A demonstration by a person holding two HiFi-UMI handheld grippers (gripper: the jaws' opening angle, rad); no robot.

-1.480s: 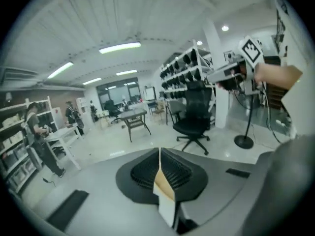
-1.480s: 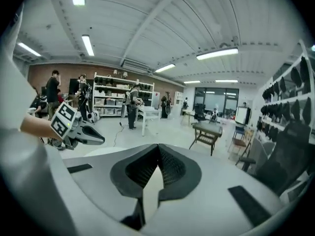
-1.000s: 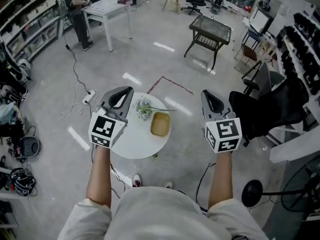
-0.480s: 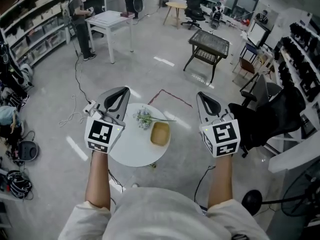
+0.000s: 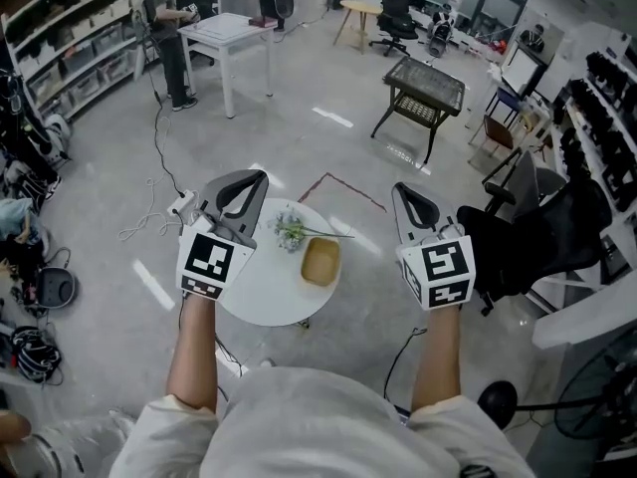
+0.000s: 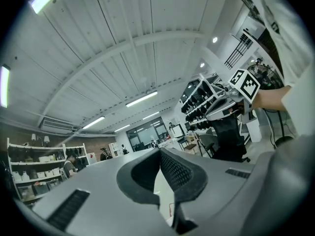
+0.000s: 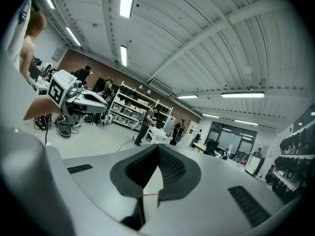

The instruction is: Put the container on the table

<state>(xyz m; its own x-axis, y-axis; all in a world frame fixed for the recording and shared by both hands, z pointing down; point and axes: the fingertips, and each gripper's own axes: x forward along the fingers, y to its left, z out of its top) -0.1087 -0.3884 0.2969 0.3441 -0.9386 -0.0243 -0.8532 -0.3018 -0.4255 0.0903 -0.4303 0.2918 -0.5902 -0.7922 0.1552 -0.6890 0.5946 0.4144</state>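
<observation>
A shallow tan container (image 5: 320, 261) rests on the right part of a small round white table (image 5: 261, 292), beside a sprig of pale flowers (image 5: 291, 232). I hold both grippers high above the floor, pointing forward. My left gripper (image 5: 245, 189) hovers over the table's left edge; its pads (image 6: 173, 171) meet with nothing between them. My right gripper (image 5: 412, 203) hangs to the right of the table, off its edge, also shut and empty (image 7: 158, 151). Both gripper views look up at the ceiling and across the room, so neither shows the container.
A black office chair (image 5: 542, 222) stands close on the right. Farther off are a black wicker side table (image 5: 420, 68), a white table (image 5: 234, 30) with a person (image 5: 169, 23) beside it, and shelving along the left wall. Cables (image 5: 149, 217) lie on the floor left of the round table.
The head view has drifted slightly. Both grippers stay raised and shut in about the same places, and the container has not moved on the table.
</observation>
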